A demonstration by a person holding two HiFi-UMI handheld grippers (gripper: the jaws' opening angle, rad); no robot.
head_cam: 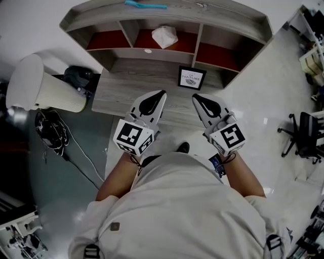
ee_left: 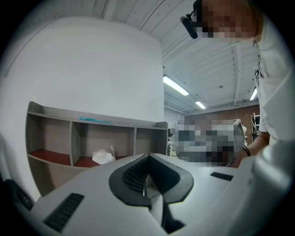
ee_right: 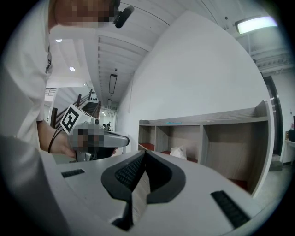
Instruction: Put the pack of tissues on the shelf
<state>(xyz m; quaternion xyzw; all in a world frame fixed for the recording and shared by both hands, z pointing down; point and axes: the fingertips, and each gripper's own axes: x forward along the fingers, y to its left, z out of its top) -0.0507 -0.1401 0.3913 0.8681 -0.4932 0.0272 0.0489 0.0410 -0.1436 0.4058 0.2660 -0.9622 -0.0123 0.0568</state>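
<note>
Pack of tissues: in the middle compartment of the shelf, lying on that bay's red floor. White, a bit crumpled, with its top pulled up to a peak. Both gripper views show it in the same middle bay, well ahead of the fingers.

Shelf: grey wood, three open compartments side by side, each with a red floor. It stands at the back of the table, against a white wall. A teal object lies on the top board; I can't tell what it is. A small framed card stands on the table in front of the shelf, below the right-hand bay.

Left gripper: over the near edge of the table, pointing towards the shelf. In its own view I see the dark pads of the fingers meeting at the tip. Fully closed, holding nothing.

Right gripper: beside the left one, near it but not touching, level with it and also aimed at the shelf. Its own view shows the fingers pressed together with nothing gripped between them. Both grippers are well apart from the tissues.

Surroundings: a white ribbed cylinder lies on its side to the left of the table, with dark cables on the floor beneath it. An office chair stands far right on the glossy floor.
</note>
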